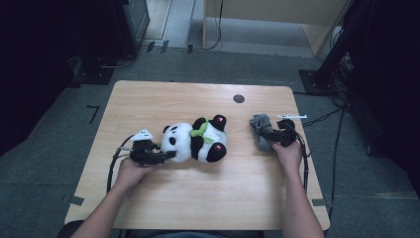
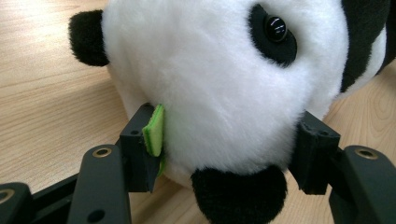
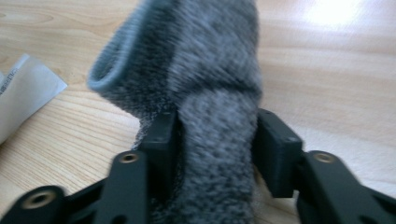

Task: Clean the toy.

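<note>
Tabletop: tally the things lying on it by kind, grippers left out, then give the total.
Plush panda: 1
Grey knitted sock: 1
White paper slip: 1
Total: 3

Our two forearms come up from the near edge, well apart. Our left hand (image 1: 130,171) wraps the left gripper (image 1: 166,156) from behind, its body lying level and its jaws reaching to our right; both pads (image 2: 154,130) press into what sits between them, squeezing it. Our right hand (image 1: 288,151) holds the right gripper (image 1: 270,135) pointing away and leftward; its jaws stand part open, something soft between them, a slight gap at one pad.
</note>
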### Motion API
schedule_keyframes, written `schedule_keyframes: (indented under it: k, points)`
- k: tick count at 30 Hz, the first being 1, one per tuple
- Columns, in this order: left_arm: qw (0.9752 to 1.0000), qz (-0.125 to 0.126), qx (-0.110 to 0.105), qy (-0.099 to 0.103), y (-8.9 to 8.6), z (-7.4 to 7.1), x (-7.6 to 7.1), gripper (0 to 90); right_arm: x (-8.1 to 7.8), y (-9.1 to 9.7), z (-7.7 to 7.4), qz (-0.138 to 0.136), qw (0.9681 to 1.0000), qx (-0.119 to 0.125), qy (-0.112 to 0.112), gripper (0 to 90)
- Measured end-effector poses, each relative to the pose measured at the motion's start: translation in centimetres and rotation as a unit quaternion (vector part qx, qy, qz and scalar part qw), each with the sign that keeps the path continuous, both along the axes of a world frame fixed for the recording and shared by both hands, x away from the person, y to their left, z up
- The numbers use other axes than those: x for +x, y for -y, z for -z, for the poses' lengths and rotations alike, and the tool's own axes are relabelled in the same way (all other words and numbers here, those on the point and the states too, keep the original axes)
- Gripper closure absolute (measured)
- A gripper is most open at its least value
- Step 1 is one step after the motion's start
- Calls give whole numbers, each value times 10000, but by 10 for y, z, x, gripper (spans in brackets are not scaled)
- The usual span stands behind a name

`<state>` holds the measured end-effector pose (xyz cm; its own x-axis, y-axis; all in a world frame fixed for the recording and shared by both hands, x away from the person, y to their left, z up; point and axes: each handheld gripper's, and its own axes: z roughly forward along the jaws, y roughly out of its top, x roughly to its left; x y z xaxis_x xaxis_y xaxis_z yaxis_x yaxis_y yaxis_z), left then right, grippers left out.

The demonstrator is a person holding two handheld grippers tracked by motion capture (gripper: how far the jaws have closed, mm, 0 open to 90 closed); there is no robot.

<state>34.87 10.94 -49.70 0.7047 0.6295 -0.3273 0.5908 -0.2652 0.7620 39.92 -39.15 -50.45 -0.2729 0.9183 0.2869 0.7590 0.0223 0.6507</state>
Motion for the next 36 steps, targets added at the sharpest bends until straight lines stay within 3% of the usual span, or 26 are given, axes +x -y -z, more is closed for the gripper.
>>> schedule_keyframes:
  k: [6, 12, 20, 25, 31, 36]
  points:
    - [10000, -18, 1, 23, 0, 0, -1, 354, -5, -2, -13, -99, 9992, 26, 378, 405]
    - [10000, -13, 16, 32, 0, 0, -1, 349, -13, -10, -27, -286, 9977, -111, 607, 443]
    - [10000, -6, 25, 41, 0, 0, -1, 336, -23, -20, -42, -452, 9954, 40, 843, 437]
    - [10000, 10, 39, 13, -1, -1, 0, 329, -29, -25, -50, -510, 9935, -17, 1018, 422]
    - [10000, 57, 28, -12, -2, -1, 1, 321, -34, -25, -53, -551, 9930, -8, 1040, 428]
    - [10000, 65, 45, 15, -2, -1, 0, 315, -40, -30, -51, -805, 9908, 76, 1089, 418]
